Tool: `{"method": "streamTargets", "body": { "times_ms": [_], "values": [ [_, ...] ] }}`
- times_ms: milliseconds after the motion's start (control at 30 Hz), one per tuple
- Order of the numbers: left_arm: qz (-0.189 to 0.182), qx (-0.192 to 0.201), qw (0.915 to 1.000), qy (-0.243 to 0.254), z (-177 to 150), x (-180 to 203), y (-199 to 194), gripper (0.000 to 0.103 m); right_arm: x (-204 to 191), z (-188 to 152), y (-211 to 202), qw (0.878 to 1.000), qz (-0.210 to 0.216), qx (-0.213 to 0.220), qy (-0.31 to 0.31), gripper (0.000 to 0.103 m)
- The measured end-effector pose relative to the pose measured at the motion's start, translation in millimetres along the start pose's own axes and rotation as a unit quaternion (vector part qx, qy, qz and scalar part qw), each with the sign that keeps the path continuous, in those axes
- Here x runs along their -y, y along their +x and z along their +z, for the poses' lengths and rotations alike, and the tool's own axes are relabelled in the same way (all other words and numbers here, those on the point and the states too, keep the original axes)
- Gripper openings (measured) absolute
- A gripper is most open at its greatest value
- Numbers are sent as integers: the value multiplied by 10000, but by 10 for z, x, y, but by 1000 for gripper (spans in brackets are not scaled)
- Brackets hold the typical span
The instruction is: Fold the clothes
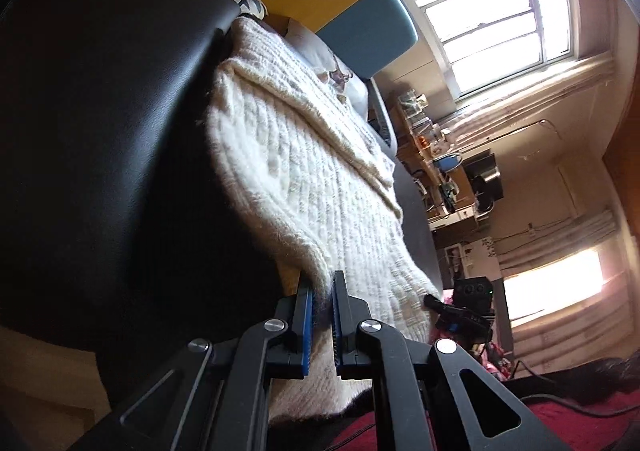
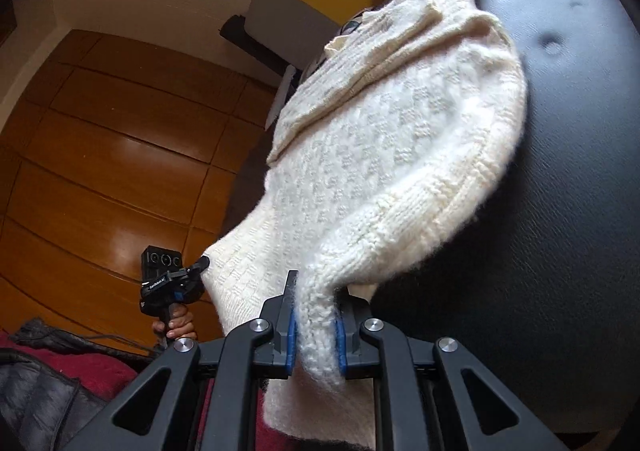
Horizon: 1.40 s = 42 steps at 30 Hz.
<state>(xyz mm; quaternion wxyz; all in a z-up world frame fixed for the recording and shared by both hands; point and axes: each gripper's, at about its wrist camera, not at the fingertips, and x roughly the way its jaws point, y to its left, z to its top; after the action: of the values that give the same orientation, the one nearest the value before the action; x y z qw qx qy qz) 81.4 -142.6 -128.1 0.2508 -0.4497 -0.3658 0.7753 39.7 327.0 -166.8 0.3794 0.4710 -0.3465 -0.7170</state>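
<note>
On the black leather seat (image 2: 560, 171), the cream knit sweater (image 2: 380, 139) is lying draped; right gripper (image 2: 316, 325) and left gripper (image 1: 322, 325) are each pinching its ribbed hem, jaws pressed onto knit, likely tensioning it for a fold.

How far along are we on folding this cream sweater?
Early to midway. Done: a layer of the cream knit sweater already lies folded over its body on the black cushion. In hand: the right gripper is shut on the ribbed hem edge, and the left gripper pinches the other corner. Left: carrying that held edge over and laying it flat.
</note>
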Motion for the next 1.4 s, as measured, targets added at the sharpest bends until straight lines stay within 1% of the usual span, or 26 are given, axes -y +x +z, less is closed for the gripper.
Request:
{"method": "streamTargets", "body": {
  "times_ms": [67, 133, 233, 267, 300, 367, 400, 433, 500, 533, 600, 667, 733, 800, 833, 933, 1000, 1067, 1133, 1167, 1233, 1333, 1400],
  "values": [
    [-280, 127, 9995, -69, 160, 32, 5, 8, -85, 216, 62, 9997, 147, 168, -39, 13],
    [-487, 286, 9984, -17, 391, 112, 37, 8, -126, 485, 62, 9992, 182, 342, -96, 13],
    [-726, 540, 9959, 68, 876, 207, 144, 8, -148, 987, 89, 9976, 179, 642, -170, 13],
    [-838, 623, 9945, 27, 1077, 213, 204, 8, -110, 1180, 61, 9970, 103, 748, -159, 13],
    [-799, 688, 9944, -56, 1297, 197, 310, 8, -33, 1357, 37, 9962, -6, 872, -55, 13],
    [-719, 818, 9938, -223, 1736, 165, 522, 8, 228, 1715, 56, 9924, -219, 1140, 419, 13],
    [-659, 875, 9935, -313, 1951, 141, 634, 8, 370, 1880, 72, 9896, -318, 1234, 673, 15],
    [-453, 875, 9941, -452, 2132, 64, 787, 8, 510, 1974, 100, 9877, -380, 1212, 911, 16],
    [-71, 820, 9931, -839, 2458, -158, 1114, 8, 574, 1971, 137, 9877, -400, 1168, 962, 18],
    [130, 689, 9920, -1053, 2529, -295, 1273, 8, 607, 1969, 155, 9876, -410, 1146, 987, 14],
    [516, 435, 9870, -1458, 2660, -561, 1581, 8, 671, 1966, 192, 9875, -431, 1102, 1038, 14],
    [652, 347, 9847, -1579, 2643, -730, 1732, 8, 736, 1963, 228, 9874, -451, 1058, 1089, 14],
    [447, 420, 9845, -1644, 2600, -793, 1725, 8, 801, 1960, 265, 9872, -471, 1014, 1139, 13],
    [444, 425, 9852, -1600, 2552, -791, 1704, 8, 865, 1957, 301, 9869, -491, 970, 1190, 13],
    [521, 404, 9865, -1500, 2510, -763, 1690, 8, 898, 1955, 319, 9868, -501, 947, 1215, 13],
    [667, 324, 9896, -1234, 2289, -686, 1590, 8, 984, 1929, 359, 9864, -524, 882, 1287, 13],
    [540, 273, 9888, -1361, 2089, -724, 1463, 8, 965, 1753, 262, 9858, -424, 875, 1366, 13],
    [459, 242, 9881, -1450, 1880, -730, 1330, 9, 904, 1606, 180, 9843, -154, 929, 1491, 18],
    [519, 248, 9879, -1441, 1674, -683, 1177, 9, 842, 1458, 97, 9819, 116, 982, 1616, 30],
    [553, 257, 9879, -1426, 1578, -656, 1100, 10, 812, 1384, 56, 9803, 251, 1009, 1677, 32],
    [564, 307, 9883, -1380, 1434, -605, 951, 11, 720, 1263, 16, 9804, 388, 1021, 1640, 42],
    [454, 325, 9868, -1522, 1322, -578, 807, 20, 596, 1233, 144, 9843, 430, 841, 1493, 48],
    [322, 391, 9862, -1577, 1265, -526, 734, 34, 523, 1241, 263, 9867, 448, 685, 1406, 49]
  ]
}}
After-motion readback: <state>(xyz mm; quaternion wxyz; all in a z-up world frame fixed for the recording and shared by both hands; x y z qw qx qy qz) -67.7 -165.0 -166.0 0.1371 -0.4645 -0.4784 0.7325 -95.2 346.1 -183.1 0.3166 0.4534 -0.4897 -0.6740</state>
